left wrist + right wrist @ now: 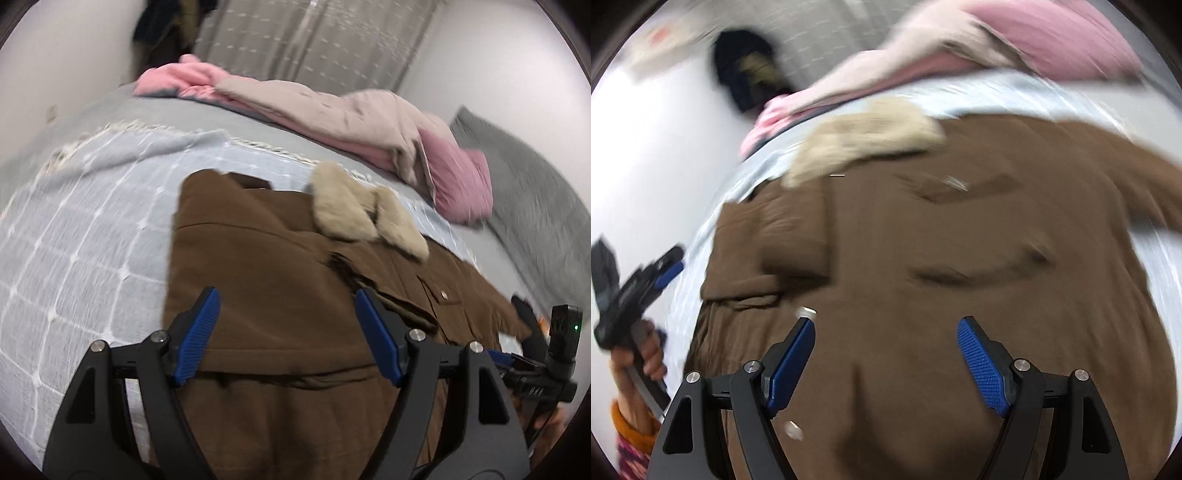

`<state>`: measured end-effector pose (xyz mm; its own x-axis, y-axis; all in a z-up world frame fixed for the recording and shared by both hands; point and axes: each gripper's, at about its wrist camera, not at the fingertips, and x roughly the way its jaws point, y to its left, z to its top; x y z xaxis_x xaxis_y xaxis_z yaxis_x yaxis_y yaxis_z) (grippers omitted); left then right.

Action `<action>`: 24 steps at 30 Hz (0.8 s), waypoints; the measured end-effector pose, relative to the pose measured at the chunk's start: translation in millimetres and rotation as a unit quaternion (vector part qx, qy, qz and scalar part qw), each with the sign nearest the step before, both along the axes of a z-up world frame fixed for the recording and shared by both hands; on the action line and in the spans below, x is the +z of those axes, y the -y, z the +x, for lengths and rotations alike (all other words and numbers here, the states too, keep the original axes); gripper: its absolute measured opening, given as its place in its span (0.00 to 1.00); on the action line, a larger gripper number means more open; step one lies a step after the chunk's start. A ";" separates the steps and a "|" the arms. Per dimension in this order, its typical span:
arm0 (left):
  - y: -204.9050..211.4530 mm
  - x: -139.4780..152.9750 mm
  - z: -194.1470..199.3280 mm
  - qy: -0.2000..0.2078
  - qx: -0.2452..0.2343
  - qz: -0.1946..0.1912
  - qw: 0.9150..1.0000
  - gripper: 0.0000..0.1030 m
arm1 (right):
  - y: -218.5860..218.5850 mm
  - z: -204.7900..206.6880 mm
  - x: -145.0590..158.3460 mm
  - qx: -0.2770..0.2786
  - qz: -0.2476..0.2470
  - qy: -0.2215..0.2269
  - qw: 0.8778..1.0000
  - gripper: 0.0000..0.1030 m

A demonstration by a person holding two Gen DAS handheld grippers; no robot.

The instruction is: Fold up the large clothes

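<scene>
1. Brown coat (266,280) lies spread flat on the checked blue blanket (85,229) that covers the bed (236,118). Its near part runs under both of your grippers and is cut off at the bottom of both views.
2. Its fluffy beige collar (365,218) sits at the far end of the coat, toward the far edge of the bed.
3. Your left gripper (286,336) hangs over the coat with its blue pads (201,332) wide apart. No cloth is between them.
4. Your right gripper (886,362) is over the coat too, and its jaws are wide with nothing in them.
5. In the right wrist view, your left hand (646,354) holds its gripper off the left edge of the bed. That view is smeared, so the coat's buttons and pocket lines are hard to make out.
6. A pink and beige pile of clothes (351,122) lies along the far edge of the bed. You cannot tell how many pieces it is.
7. A grey pillow (532,199) sits at the right edge of the bed, half cut off.
</scene>
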<state>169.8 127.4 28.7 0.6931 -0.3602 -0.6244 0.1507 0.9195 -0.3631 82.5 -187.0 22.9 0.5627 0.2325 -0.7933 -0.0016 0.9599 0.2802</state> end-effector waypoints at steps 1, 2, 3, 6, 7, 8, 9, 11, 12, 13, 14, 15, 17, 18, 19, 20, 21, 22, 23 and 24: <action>-3.0 -6.2 4.3 -0.006 0.005 0.003 1.000 0.74 | -16.9 10.1 0.9 0.020 -0.022 0.006 1.000 0.78; -3.6 -10.9 6.2 -0.012 0.004 0.009 1.000 0.74 | -33.5 22.3 0.0 0.040 -0.046 0.012 0.998 0.78; -1.7 -13.9 9.8 -0.010 0.001 0.019 1.000 0.74 | -52.8 34.7 -2.4 0.060 -0.070 0.020 0.996 0.78; -4.8 -25.8 10.1 0.006 0.005 0.032 0.999 0.74 | -96.1 66.7 -21.1 0.093 -0.134 0.031 0.986 0.77; -6.2 -32.9 12.1 -0.006 0.002 0.029 1.000 0.74 | -104.8 76.5 -29.7 0.098 -0.154 0.028 0.983 0.77; -8.0 -40.0 14.1 -0.020 0.003 0.029 0.999 0.74 | -111.7 86.6 -39.2 0.097 -0.181 0.025 0.978 0.74; -9.9 -45.2 15.0 -0.031 0.006 0.031 0.999 0.73 | -113.1 93.8 -45.6 0.095 -0.199 0.025 0.975 0.60; -12.4 -53.9 17.5 -0.050 0.015 0.038 0.998 0.73 | -95.2 102.5 -47.1 0.073 -0.194 0.027 0.978 0.41; -13.4 -57.2 18.8 -0.057 0.018 0.041 0.997 0.73 | -74.7 104.5 -44.1 0.040 -0.181 0.023 0.982 0.41; -14.3 -59.5 20.2 -0.062 0.019 0.040 0.997 0.73 | -58.5 106.2 -43.4 0.014 -0.163 0.018 0.986 0.41; -15.5 -61.0 20.8 -0.065 0.020 0.038 0.997 0.73 | -35.2 106.1 -40.9 -0.011 -0.119 0.010 0.993 0.43; -16.2 -61.6 21.6 -0.067 0.021 0.035 0.997 0.73 | -3.6 103.7 -39.0 -0.030 -0.031 0.003 0.999 0.45; -15.6 -59.6 21.6 -0.068 0.021 0.034 0.997 0.73 | 36.4 100.2 -40.8 -0.050 0.083 -0.004 0.995 0.51; -14.8 -57.6 21.0 -0.066 0.021 0.035 0.997 0.73 | 52.4 99.8 -43.1 -0.059 0.125 -0.004 0.990 0.59; -13.8 -54.6 20.2 -0.061 0.021 0.036 0.997 0.73 | 62.5 100.3 -45.1 -0.066 0.149 -0.004 0.987 0.62; -13.9 -52.0 19.2 -0.056 0.021 0.036 0.998 0.73 | 70.3 103.0 -48.3 -0.072 0.165 -0.004 0.984 0.65; -13.1 -47.6 18.3 -0.048 0.023 0.037 0.998 0.73 | 74.3 106.5 -51.2 -0.073 0.173 -0.006 0.982 0.65; -12.4 -44.3 18.2 -0.042 0.025 0.037 0.998 0.73 | 77.6 112.0 -55.7 -0.074 0.177 -0.010 0.981 0.65; -11.5 -40.3 17.4 -0.035 0.027 0.037 0.998 0.73 | 77.7 121.2 -62.2 -0.078 0.174 -0.016 0.982 0.65; -10.1 -36.3 16.5 -0.028 0.029 0.038 0.998 0.73 | 78.4 128.8 -66.0 -0.079 0.168 -0.022 0.982 0.65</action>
<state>186.3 137.6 -7.6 0.6746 -0.2703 -0.6869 0.0770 0.9512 -0.2988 211.3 -265.4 -43.1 0.5797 0.3985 -0.7107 0.1593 0.8000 0.5785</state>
